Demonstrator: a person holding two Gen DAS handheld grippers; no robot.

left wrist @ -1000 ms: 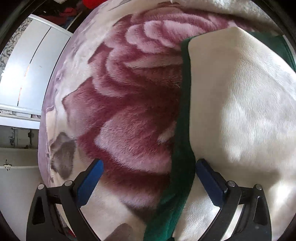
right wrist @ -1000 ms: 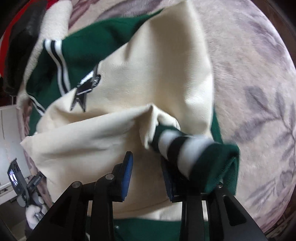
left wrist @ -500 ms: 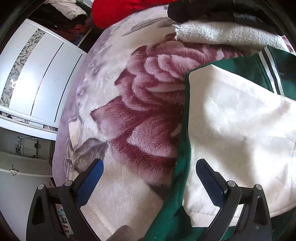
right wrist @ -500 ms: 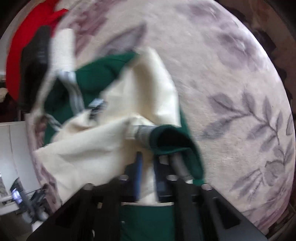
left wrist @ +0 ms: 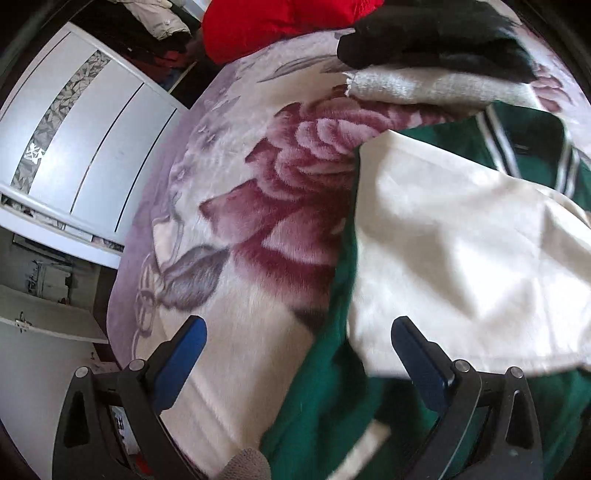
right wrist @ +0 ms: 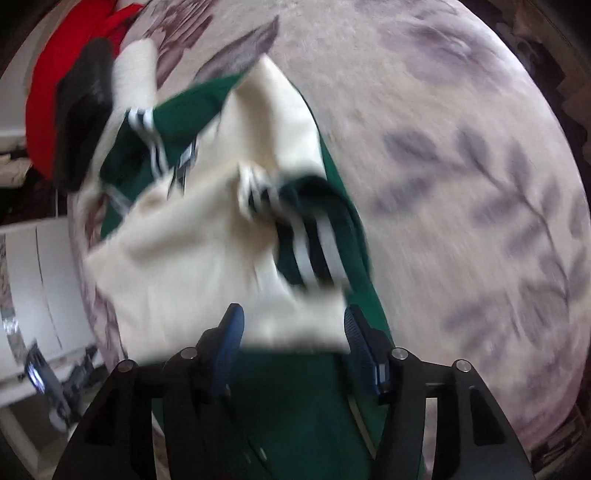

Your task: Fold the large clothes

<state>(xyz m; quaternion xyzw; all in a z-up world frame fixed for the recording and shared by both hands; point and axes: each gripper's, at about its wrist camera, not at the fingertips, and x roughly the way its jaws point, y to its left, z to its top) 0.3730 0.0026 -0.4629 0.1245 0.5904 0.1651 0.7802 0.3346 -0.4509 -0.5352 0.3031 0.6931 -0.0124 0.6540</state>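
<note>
A green and cream jacket point(left wrist: 461, 240) lies on a floral blanket point(left wrist: 258, 221), its cream sleeves folded across the body. My left gripper point(left wrist: 295, 343) is open and empty above the jacket's left edge, where the green body meets the blanket. In the right wrist view the jacket point(right wrist: 192, 236) is blurred. Its striped green cuff point(right wrist: 314, 240) lies loose on the cream sleeve. My right gripper point(right wrist: 291, 332) is open and empty just above the sleeve, below the cuff.
Folded clothes are stacked at the far end of the blanket: a cream one point(left wrist: 424, 85), a black one point(left wrist: 436, 44) and a red one point(left wrist: 280, 22). A white wardrobe point(left wrist: 74, 140) stands to the left. The blanket point(right wrist: 461, 184) spreads wide to the right of the jacket.
My right gripper has opened and let go of the striped cuff, which now lies on the sleeve. Both grippers have lifted away from the jacket, so more of the bed shows.
</note>
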